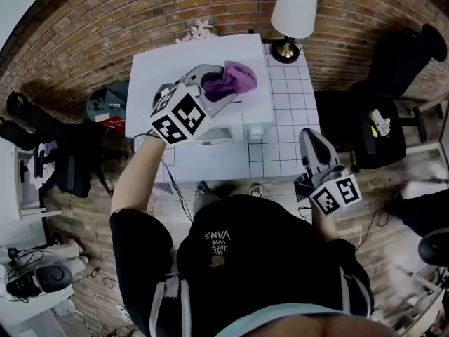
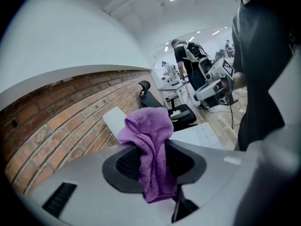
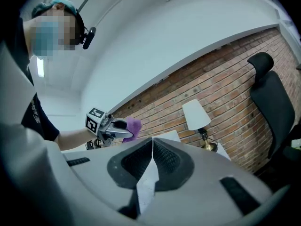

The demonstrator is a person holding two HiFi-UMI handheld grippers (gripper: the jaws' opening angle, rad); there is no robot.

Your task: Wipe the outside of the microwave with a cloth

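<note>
The white microwave (image 1: pixel 193 65) stands on a white tiled table (image 1: pixel 287 104) against the brick wall. My left gripper (image 1: pixel 226 83) is held over the microwave's top, shut on a purple cloth (image 1: pixel 237 78). In the left gripper view the cloth (image 2: pixel 148 145) hangs bunched between the jaws of my left gripper (image 2: pixel 153 161). My right gripper (image 1: pixel 309 137) is off to the right of the table edge, away from the microwave. In the right gripper view the jaws of my right gripper (image 3: pixel 152 142) are shut with nothing in them. That view also shows the cloth (image 3: pixel 133 125) in the distance.
A table lamp (image 1: pixel 293 12) stands at the table's far right corner, and flowers (image 1: pixel 200 30) sit behind the microwave. A black office chair (image 1: pixel 393 83) is to the right. Bags (image 1: pixel 105 104) and dark gear lie on the floor to the left. A cable runs down the table's front.
</note>
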